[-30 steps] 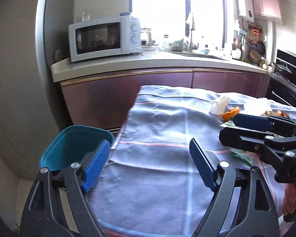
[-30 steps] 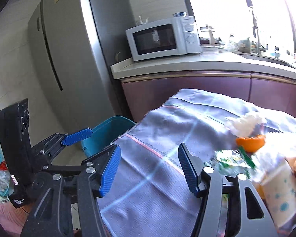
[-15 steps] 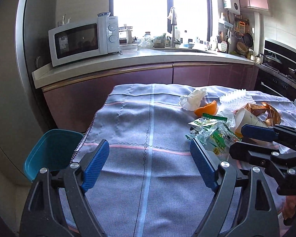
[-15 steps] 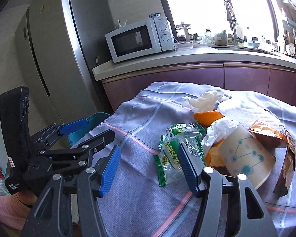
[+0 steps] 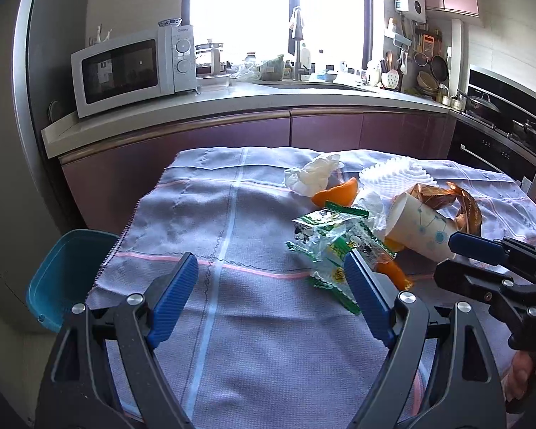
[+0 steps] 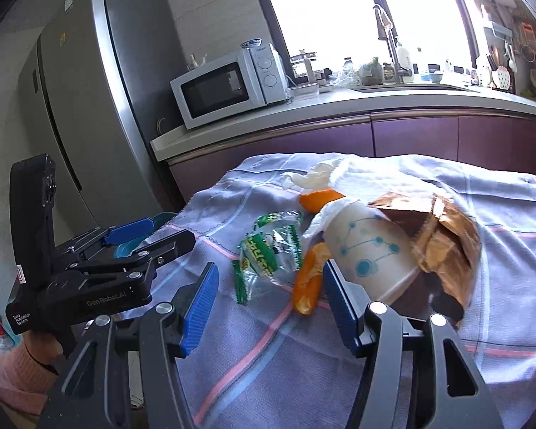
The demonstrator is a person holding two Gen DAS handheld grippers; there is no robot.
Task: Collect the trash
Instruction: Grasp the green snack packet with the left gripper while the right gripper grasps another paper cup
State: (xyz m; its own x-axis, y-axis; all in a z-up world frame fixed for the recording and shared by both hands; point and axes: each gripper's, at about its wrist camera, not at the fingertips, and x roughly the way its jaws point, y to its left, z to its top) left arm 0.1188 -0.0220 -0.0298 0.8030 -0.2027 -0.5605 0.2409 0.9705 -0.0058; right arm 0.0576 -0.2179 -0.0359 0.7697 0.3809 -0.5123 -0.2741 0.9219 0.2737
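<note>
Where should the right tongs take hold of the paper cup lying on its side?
Probably across the paper cup's body near the closed base, which faces the right tongs. It lies tipped with crumpled tissue in its far mouth and brown wrapper against one flank, so approach from the near side, jaws straddling its width.

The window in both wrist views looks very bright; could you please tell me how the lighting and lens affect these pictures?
Left wrist view: the window is blown out to white, and the long grey countertop bows with fisheye distortion. Right wrist view: the same glare, the tall steel fridge leans, and sunlight streaks the grey-blue tablecloth. Both views are sharp.
</note>
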